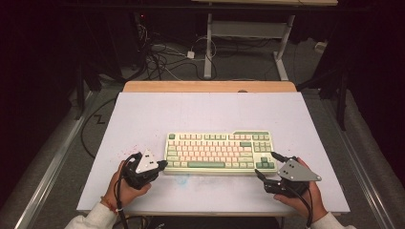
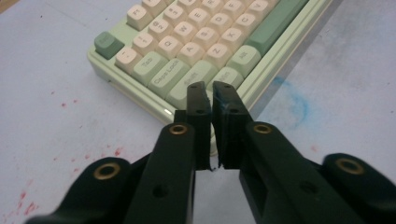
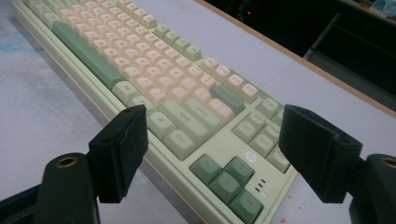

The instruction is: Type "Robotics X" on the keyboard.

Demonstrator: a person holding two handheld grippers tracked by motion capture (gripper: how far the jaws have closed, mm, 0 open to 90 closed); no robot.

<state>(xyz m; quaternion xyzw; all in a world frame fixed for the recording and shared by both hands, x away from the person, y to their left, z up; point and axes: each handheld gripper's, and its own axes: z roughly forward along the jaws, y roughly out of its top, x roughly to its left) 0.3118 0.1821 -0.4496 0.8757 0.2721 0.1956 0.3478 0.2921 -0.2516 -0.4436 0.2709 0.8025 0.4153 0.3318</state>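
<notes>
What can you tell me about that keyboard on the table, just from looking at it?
The keyboard is a compact pale green one, plastic by the look, with cream-pink letter keys, light green modifier keys, and darker green space bar, arrows and corner key. It lies flat near the front of the white table, long side toward the person. The left tool, jaws shut, sits at its left front corner; the right tool, jaws open, stands at its right front corner by the arrow keys. Whether either touches it is unclear.

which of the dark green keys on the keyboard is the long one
The space bar, in the bottom row of the keyboard. It is a long dark green bar, while the other dark green keys, like the arrow keys, are small and squarish.
</notes>
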